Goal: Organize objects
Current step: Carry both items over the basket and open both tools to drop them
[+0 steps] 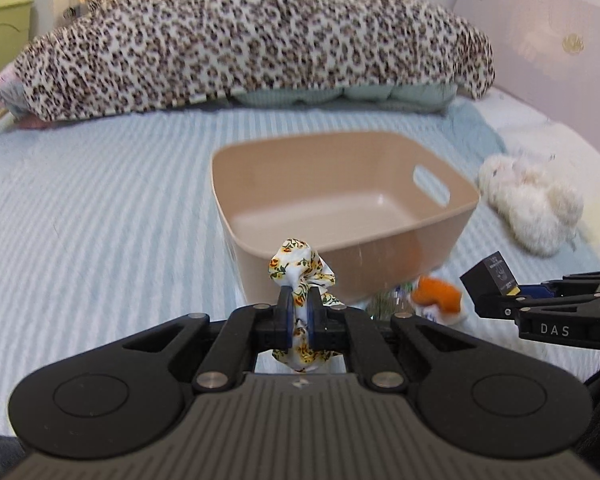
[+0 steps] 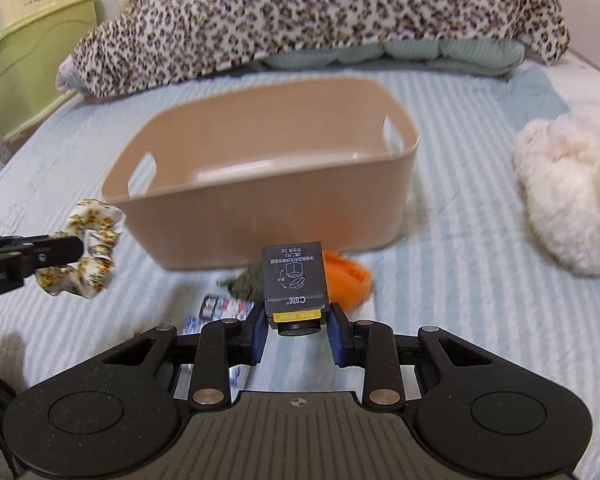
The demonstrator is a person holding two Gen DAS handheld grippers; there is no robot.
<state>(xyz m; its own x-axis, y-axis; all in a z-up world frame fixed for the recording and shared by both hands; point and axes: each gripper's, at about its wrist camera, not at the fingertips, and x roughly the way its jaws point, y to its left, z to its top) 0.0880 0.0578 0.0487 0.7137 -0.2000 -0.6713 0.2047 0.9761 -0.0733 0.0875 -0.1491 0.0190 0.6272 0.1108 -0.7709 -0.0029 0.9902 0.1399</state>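
My left gripper (image 1: 298,300) is shut on a white scrunchie with a yellow flower print (image 1: 300,264), held above the bed in front of the beige plastic basket (image 1: 380,256). In the right wrist view the scrunchie (image 2: 88,248) hangs from the left gripper (image 2: 62,250) to the left of the basket (image 2: 260,216). My right gripper (image 2: 298,332) is shut on a small dark box with a yellow label (image 2: 294,280), just before the basket's near wall. The right gripper (image 1: 496,300) and its box (image 1: 488,276) also show at the right edge of the left wrist view. The basket holds nothing.
An orange item (image 2: 348,276), a green item (image 2: 246,282) and small printed packets (image 2: 220,308) lie on the striped blue bedspread before the basket. A white fluffy toy (image 2: 572,200) lies to the right. A leopard-print blanket (image 1: 240,40) is piled behind, and a green cabinet (image 2: 20,60) stands at the left.
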